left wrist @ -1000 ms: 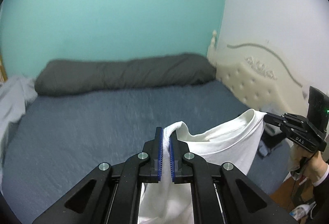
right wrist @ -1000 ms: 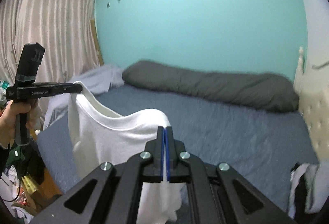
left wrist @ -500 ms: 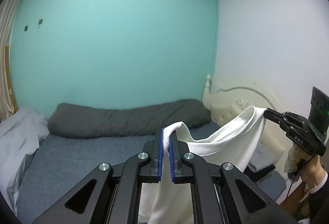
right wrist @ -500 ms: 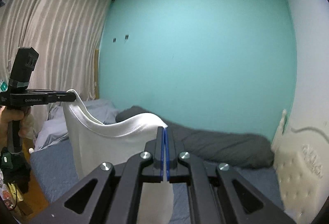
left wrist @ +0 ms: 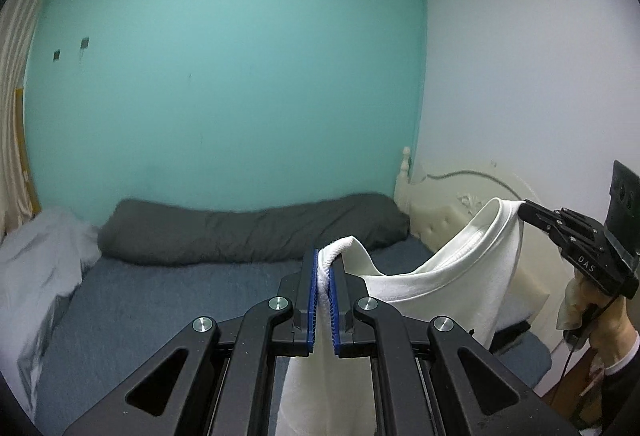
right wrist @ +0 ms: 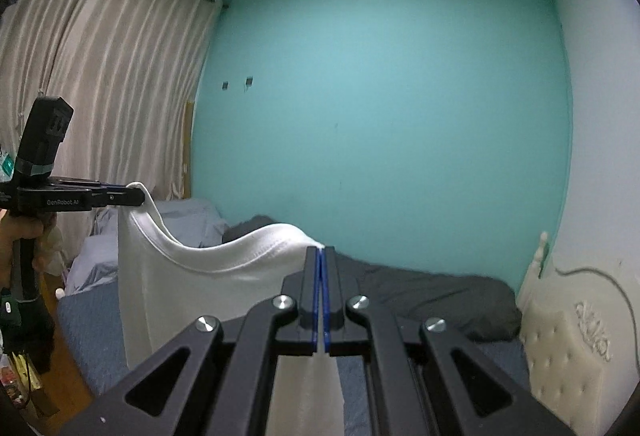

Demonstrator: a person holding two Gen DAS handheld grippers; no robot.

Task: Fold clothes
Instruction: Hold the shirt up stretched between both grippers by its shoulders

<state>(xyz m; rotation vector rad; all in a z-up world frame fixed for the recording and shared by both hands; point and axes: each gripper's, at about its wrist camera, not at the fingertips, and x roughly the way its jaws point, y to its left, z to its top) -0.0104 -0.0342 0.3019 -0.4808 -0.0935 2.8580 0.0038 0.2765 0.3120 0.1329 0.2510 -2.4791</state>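
Note:
A white T-shirt (left wrist: 440, 276) hangs in the air above the bed, stretched between both grippers by its shoulders, with the collar sagging in the middle. My left gripper (left wrist: 324, 260) is shut on a bunched fold of one shoulder. In the same view the right gripper (left wrist: 525, 209) pinches the other shoulder at the far right, with a hand under it. In the right wrist view my right gripper (right wrist: 322, 256) is shut on thin shirt (right wrist: 180, 284) fabric. The left gripper (right wrist: 138, 195) grips the far corner at the left. The shirt's lower part drops out of view.
Below lies a bed with a blue sheet (left wrist: 160, 308), a long dark grey bolster (left wrist: 248, 232) against the teal wall and a cream tufted headboard (right wrist: 568, 328). A pale crumpled blanket (left wrist: 36, 256) is at the bed's left. Curtains (right wrist: 100, 75) hang beyond. Clutter lies on the floor at lower left.
Both grippers have risen with the shirt, so the bed has sunk low in both views and more wall shows. Both grips are unchanged, and there is little movement since the middle frames.

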